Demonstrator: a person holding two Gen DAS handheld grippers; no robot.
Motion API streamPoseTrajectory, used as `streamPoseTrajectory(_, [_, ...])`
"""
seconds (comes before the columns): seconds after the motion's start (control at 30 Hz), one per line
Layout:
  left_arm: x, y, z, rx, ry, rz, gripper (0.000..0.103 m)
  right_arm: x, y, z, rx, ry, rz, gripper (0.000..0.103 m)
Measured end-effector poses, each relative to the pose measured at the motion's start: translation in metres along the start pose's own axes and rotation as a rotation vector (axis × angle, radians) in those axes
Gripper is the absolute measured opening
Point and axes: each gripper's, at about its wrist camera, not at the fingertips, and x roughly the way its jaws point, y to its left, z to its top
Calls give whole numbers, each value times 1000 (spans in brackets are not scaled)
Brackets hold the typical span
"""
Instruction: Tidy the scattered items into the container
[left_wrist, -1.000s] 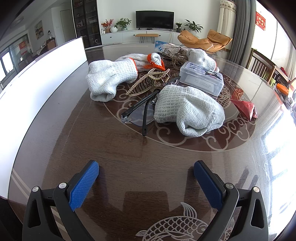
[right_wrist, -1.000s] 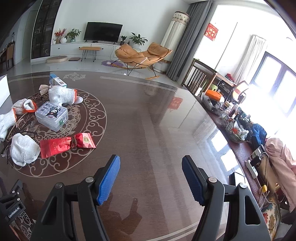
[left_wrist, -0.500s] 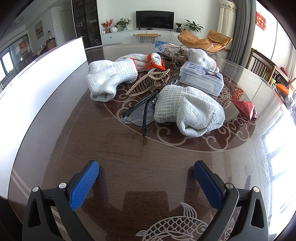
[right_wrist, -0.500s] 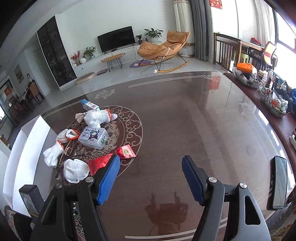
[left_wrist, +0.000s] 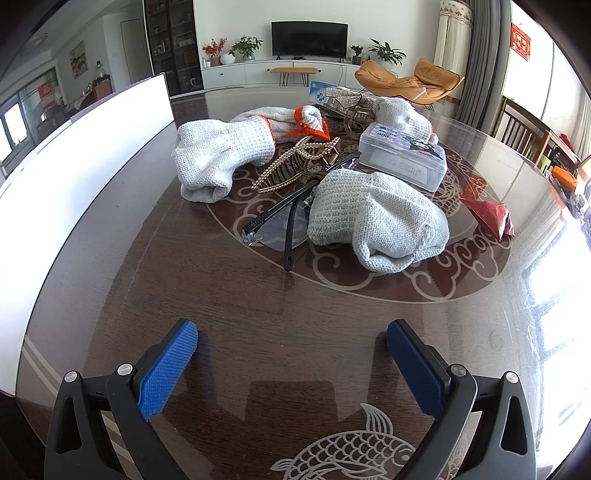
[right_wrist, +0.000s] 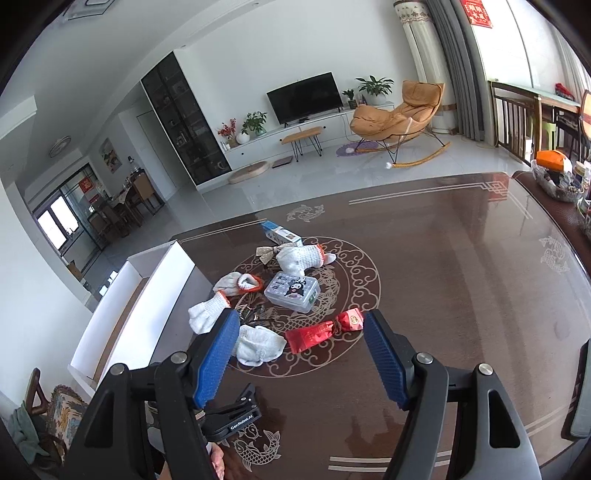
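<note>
Here the right gripper (right_wrist: 301, 356) hung wide open and empty above the table (right_wrist: 461, 295), the red packet (right_wrist: 321, 332) and gloves (right_wrist: 258, 345) lying beyond its fingertips, the white container (right_wrist: 147, 295) farther left, the hand tilted downward.

The table (left_wrist: 229, 295) is dark wood under a glossy, reflective finish. The gloves (left_wrist: 376, 221) are rough knitted cloth. The box (left_wrist: 402, 162) is clear smooth plastic; the red packet (right_wrist: 321, 332) looks shiny foil.
</note>
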Motion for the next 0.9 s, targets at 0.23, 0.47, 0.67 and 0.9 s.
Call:
streamPoseTrajectory(0.23, [0, 0, 0, 0, 0, 0, 103, -21, 54, -5, -144, -51, 24, 71])
streamPoseTrajectory(0.47, [0, 0, 0, 0, 0, -1, 103, -35, 67, -10, -183, -144, 11, 71])
streamPoseTrajectory(0.67, [0, 0, 0, 0, 0, -1, 103, -6, 24, -53, -80, -340, 84, 71])
streamPoseTrajectory(0.9, [-1, 1, -1, 5, -1, -3, 103, 81, -30, -111, -110, -138, -100, 71])
